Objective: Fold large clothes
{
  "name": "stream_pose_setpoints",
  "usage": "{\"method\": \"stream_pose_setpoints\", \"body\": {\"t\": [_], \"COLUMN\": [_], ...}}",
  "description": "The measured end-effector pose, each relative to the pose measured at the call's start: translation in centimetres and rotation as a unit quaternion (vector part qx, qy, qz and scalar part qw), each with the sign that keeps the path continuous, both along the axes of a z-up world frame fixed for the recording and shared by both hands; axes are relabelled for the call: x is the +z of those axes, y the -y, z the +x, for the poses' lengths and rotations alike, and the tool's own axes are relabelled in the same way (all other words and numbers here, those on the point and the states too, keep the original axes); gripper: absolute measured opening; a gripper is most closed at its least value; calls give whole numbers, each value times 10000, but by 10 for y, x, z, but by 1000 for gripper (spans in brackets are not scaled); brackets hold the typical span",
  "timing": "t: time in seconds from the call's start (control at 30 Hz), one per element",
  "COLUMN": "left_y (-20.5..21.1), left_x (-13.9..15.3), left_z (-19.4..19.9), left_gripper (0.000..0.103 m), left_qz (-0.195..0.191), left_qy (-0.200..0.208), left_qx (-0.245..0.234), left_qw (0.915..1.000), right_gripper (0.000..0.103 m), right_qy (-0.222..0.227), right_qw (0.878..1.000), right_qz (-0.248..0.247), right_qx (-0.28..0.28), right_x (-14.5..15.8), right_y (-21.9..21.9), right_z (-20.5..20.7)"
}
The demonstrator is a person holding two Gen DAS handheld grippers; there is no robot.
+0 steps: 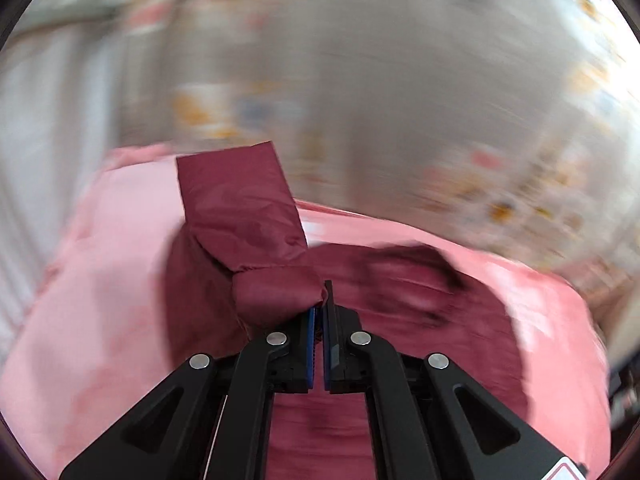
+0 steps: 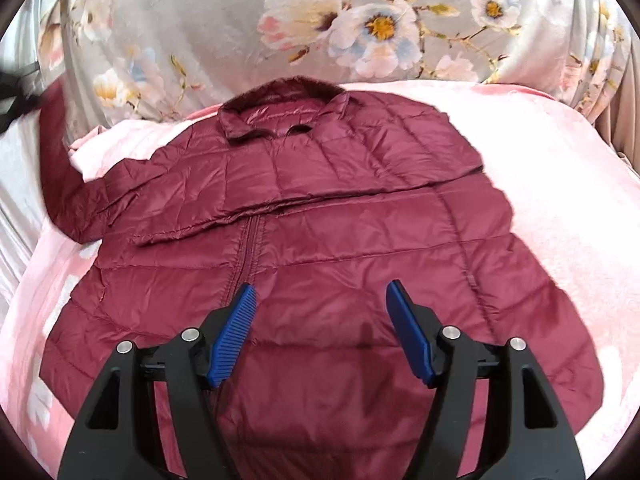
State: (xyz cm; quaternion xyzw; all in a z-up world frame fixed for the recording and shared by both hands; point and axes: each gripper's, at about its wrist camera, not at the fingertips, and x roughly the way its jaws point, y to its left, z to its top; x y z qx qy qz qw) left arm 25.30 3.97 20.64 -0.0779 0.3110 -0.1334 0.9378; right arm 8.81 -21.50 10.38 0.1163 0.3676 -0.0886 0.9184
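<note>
Item, near: your left claw (image 1: 319, 316), clamped on a sleeve (image 1: 240, 216) cuff, raised. Your right claw (image 2: 320, 332), jaws apart, empty, over the jacket (image 2: 320, 220) hem. Jacket: flat on the pink blanket (image 2: 560, 184), one sleeve already crossed. Beyond: floral quilt (image 2: 224, 20). Step: sleeve fold. Next: lay this sleeve across the chest.

One jacket (image 2: 320, 240), one pink blanket (image 2: 560, 200), two tools: left tool (image 1: 320, 312), right tool (image 2: 320, 292).

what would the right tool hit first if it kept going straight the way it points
Most likely the dark red quilted puffer jacket, lying zipped and flat on the pink fleece blanket. The open right tool points down at the front panel just right of the zip; depth is hard to judge.
</note>
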Motion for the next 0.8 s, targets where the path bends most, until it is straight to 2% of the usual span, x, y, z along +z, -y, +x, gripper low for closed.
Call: {"method": "stream_pose_setpoints", "body": {"t": [0.07, 0.13, 0.17, 0.2, 0.27, 0.37, 0.53, 0.63, 0.73, 0.8], "left_y": [47, 90, 105, 116, 119, 102, 21, -27, -62, -72], "left_x": [-9, -30, -43, -57, -76, -93, -113, -138, -167, -179], "left_z": [-6, -10, -11, -13, -15, -17, -9, 4, 5, 3], "left_gripper": [6, 24, 47, 62, 63, 63, 66, 66, 64, 64], "left_qz": [10, -46, -85, -158, -243, -433, -421, -586, -779, -814], "left_qy": [-125, -400, -590, -759, -933, -1166, -1217, -1554, -1913, -2011], "left_qx": [-400, -739, -825, -855, -851, -898, -29, 474, 774, 831], "left_qw": [9991, 9965, 9948, 9933, 9917, 9882, 9917, 9850, 9754, 9726], "right_gripper": [70, 71, 71, 71, 72, 73, 77, 77, 77, 77], "right_qy": [24, 7, -10, -13, -10, -15, -52, -113, -336, -575], "right_qw": [10000, 9998, 9997, 9996, 9996, 9994, 9953, 9933, 9903, 9902], "right_qz": [-38, -119, -142, -127, -33, 265, 950, 1133, 1342, 1253], "right_qx": [-73, -150, -192, -243, -293, -210, 193, 180, 131, 225], "right_x": [3, 4, 4, 4, 6, 9, 15, 11, -4, -15], "right_y": [8, 16, 20, 25, 35, 44, 43, 41, 37, 27], "right_z": [-7, -12, -15, -18, -21, -13, 35, 73, 103, 120]}}
